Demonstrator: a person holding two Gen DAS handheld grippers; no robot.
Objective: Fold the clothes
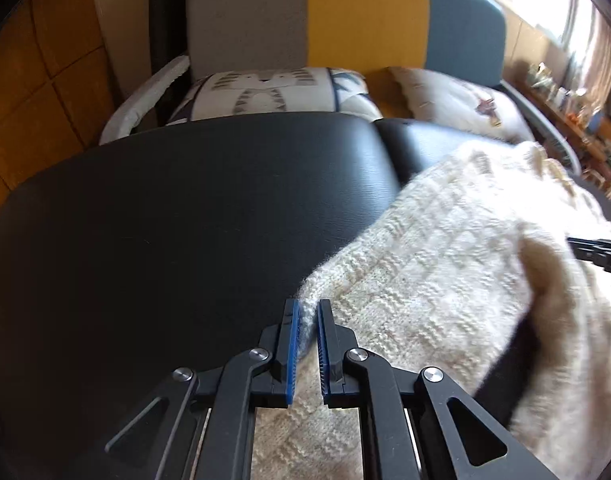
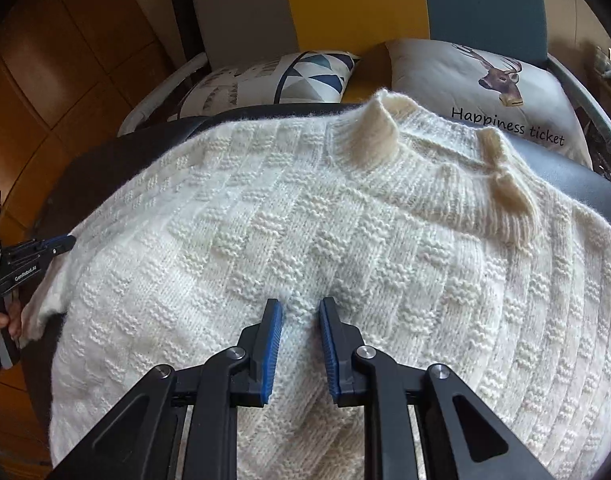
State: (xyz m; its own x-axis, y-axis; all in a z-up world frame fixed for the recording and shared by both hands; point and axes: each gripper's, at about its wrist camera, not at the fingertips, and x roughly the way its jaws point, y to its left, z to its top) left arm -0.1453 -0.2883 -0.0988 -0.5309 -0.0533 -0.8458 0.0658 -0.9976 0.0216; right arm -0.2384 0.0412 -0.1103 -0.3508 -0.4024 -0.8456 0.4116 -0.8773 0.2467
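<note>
A cream knitted sweater lies spread on a black padded surface, collar toward the far side. In the left wrist view the sweater fills the right half. My left gripper is shut on the sweater's left edge, with knit pinched between the blue pads. It also shows at the left of the right wrist view. My right gripper is shut on a raised fold of knit in the sweater's middle. Its fingers show at the right edge of the left wrist view.
Behind the black surface stands a sofa with grey, yellow and blue panels and patterned cushions. Wooden floor lies to the left. A cluttered shelf is at the far right.
</note>
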